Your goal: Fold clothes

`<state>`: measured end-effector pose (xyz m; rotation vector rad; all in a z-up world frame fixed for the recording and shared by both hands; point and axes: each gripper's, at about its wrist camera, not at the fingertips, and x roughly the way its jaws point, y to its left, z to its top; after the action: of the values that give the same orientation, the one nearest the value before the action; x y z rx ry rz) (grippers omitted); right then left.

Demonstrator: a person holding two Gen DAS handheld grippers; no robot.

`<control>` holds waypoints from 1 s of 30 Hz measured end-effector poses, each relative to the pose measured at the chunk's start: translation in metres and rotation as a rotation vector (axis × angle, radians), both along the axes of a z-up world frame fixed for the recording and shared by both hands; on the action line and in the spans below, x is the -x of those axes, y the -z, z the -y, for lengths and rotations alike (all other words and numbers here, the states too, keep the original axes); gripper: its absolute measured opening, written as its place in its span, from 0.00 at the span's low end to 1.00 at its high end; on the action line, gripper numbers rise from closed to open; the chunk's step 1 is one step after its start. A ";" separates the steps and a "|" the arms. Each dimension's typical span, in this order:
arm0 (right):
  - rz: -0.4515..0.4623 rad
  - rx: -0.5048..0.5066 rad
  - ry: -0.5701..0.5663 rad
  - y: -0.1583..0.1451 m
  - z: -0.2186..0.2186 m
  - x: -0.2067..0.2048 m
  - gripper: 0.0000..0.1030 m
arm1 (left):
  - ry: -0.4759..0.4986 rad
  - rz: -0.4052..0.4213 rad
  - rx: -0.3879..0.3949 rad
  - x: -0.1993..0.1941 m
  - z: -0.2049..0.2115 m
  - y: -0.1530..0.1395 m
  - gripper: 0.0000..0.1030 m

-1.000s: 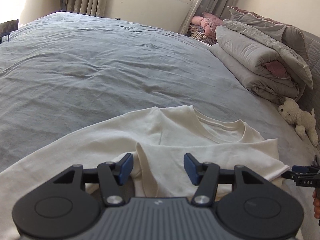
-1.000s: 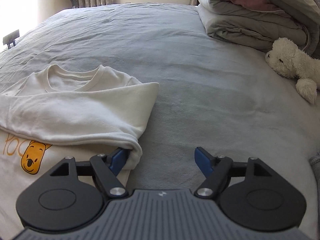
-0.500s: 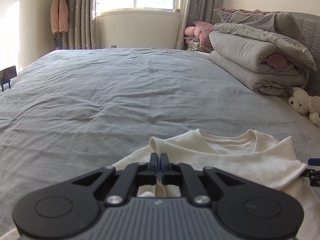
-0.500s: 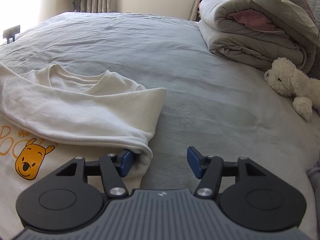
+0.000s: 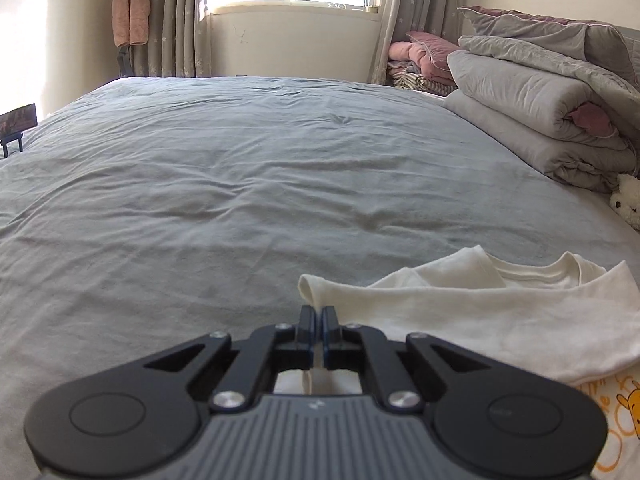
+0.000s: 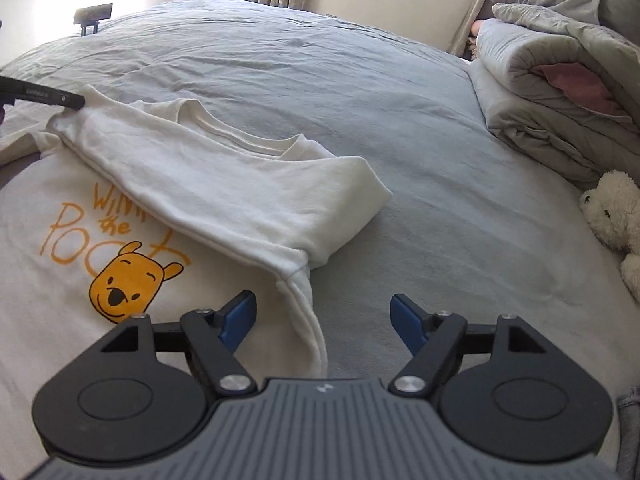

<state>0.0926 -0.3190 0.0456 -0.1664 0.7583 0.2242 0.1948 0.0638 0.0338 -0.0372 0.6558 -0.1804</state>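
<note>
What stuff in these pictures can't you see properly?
- The orange writing on the sweatshirt: in the right wrist view the folded sleeve covers some letters.
- The sweatshirt's lower part: hidden behind the right gripper and cut off by the frame.
- The teddy bear: cut by the right edge in both views.
- The cloth pinched in the left gripper: its shut fingers hide how much.

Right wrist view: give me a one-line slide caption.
Open right gripper hovers over the cream shirt hem on the grey bed; left gripper pinches the far shoulder.
</note>
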 end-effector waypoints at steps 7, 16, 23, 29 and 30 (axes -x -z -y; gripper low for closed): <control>-0.019 -0.357 0.153 -0.012 0.038 -0.035 0.76 | 0.010 -0.016 0.058 -0.002 -0.005 0.006 0.03; 0.073 -0.391 0.220 -0.002 0.037 -0.070 0.07 | 0.076 0.020 0.114 0.003 -0.006 -0.010 0.03; 0.041 -0.147 0.188 0.030 0.041 -0.080 0.21 | 0.158 0.024 0.080 0.010 0.017 -0.006 0.03; 0.035 -0.422 0.241 -0.001 0.078 -0.052 0.53 | 0.125 -0.004 0.131 0.006 0.009 -0.004 0.03; -0.010 -0.423 0.208 0.000 0.074 -0.049 0.55 | 0.121 -0.006 0.139 0.006 0.008 -0.004 0.03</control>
<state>0.1416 -0.3927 0.0453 0.3133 0.7169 0.1826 0.1888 0.0562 0.0379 -0.1314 0.6508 -0.3426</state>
